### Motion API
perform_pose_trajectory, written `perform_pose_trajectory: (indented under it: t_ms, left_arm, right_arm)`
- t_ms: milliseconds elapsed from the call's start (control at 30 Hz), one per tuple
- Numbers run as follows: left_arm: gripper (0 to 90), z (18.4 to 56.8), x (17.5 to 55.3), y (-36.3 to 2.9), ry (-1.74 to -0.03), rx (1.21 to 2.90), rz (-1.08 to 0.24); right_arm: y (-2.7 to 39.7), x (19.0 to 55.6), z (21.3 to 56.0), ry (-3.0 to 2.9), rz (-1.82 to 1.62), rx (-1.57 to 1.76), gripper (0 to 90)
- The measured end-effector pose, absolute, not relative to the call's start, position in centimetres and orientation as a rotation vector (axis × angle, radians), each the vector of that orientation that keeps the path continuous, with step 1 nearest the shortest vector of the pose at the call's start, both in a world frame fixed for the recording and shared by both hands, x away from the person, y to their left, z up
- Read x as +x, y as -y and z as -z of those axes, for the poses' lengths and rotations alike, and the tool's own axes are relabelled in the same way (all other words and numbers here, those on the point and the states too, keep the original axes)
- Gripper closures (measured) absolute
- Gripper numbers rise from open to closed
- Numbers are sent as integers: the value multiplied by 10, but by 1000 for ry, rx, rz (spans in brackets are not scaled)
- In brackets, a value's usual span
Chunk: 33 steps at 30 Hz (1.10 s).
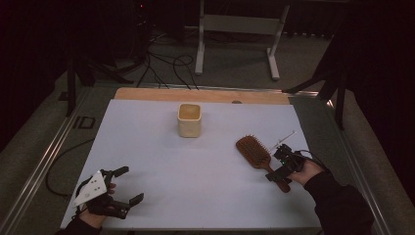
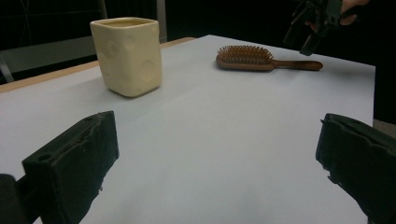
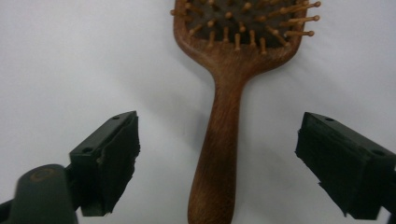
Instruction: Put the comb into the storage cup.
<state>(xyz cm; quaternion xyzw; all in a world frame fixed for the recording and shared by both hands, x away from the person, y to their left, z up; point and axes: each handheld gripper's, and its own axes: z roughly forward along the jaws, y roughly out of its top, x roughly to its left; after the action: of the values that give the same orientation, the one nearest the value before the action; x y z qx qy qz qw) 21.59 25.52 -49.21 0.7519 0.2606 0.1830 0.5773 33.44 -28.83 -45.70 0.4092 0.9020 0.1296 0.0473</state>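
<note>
I see a white sheet (image 1: 195,166) over a wooden table (image 1: 147,94) in a dark room. One cream cup (image 1: 189,120), one wooden hairbrush (image 1: 259,157) lying right of it. My right gripper (image 1: 283,165) hangs wide-jawed over its handle; my left gripper (image 1: 128,185) gapes empty.

The right gripper (image 1: 281,166) hangs over the handle end of the hairbrush (image 1: 258,154), which lies flat on the table sheet (image 1: 195,171), its handle running up between the spread jaws and touching neither. The brush head lies beyond the jaw tips, bristles up. Further out from that gripper and off to its left stands the cup (image 1: 189,119), well apart. The left gripper (image 1: 126,185) sits at the near left corner, far from both, with the cup ahead of it.
</note>
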Motion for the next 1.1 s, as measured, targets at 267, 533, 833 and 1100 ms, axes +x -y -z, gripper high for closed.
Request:
perform_pose_trajectory:
  t_ms: [267,533,833,1100]
  left_arm:
    - [2,492,216,-255,-611,1759,-427]
    - [2,493,216,-255,-612,1759,-423]
    - [2,493,216,-255,-611,1758,-424]
    - [2,492,216,-256,-610,1759,-428]
  right_arm:
    - [285,344,459,-2787,-330,1246,112]
    - [281,350,467,-2801,-303,1260,110]
    - [272,354,478,-2802,-238,1246,101]
    - [268,358,480,-2799,-215,1249,248]
